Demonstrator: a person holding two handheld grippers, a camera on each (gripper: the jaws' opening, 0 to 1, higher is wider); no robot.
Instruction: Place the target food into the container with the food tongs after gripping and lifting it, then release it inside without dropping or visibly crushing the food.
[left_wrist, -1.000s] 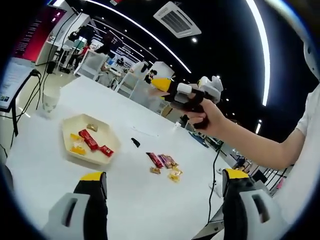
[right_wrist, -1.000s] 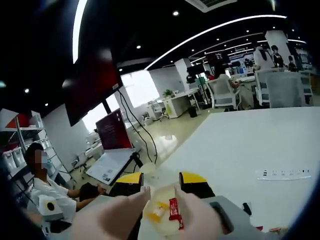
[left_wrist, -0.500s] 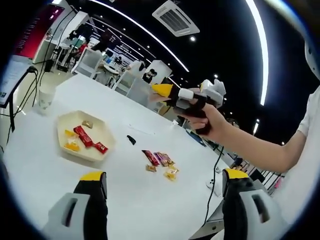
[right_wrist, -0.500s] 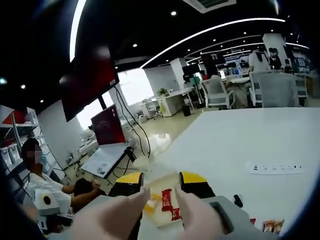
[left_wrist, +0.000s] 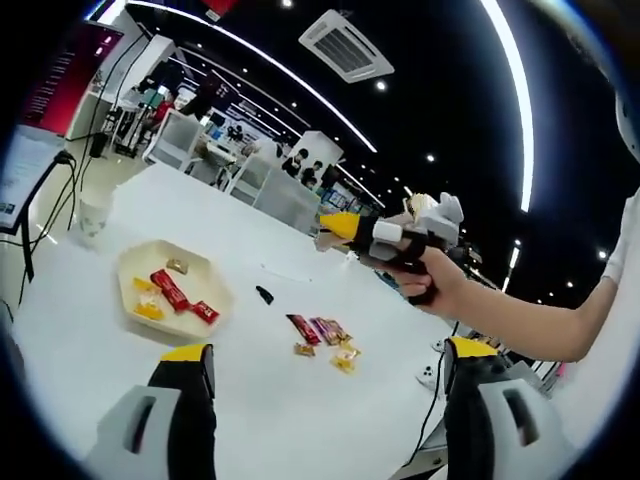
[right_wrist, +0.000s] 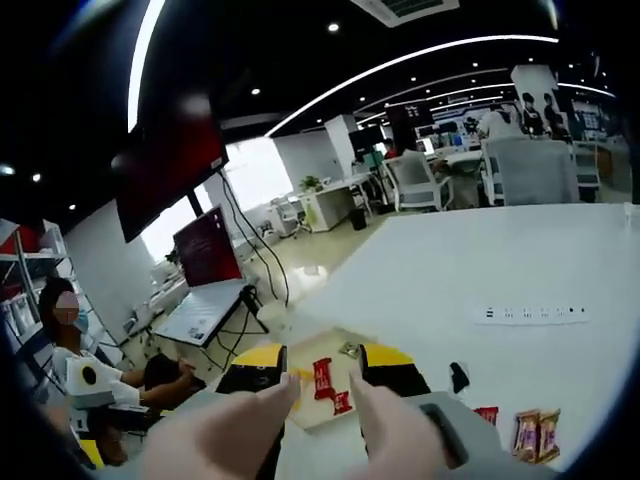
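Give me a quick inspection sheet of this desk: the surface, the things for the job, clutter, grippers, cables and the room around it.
Surface: white table, mostly bare.
Job's things: hexagonal tray holding red and yellow wrapped snacks; loose snacks lie on the table beside it. No tongs seen.
Clutter: paper cup at the far edge; small black item near the tray; power strip.
Grippers: left gripper open, empty; right gripper held above the table in a hand, holding nothing.
Cables: black leads hang off the far table edge.
Surroundings: open office with chairs, desks, ceiling lights and seated people.
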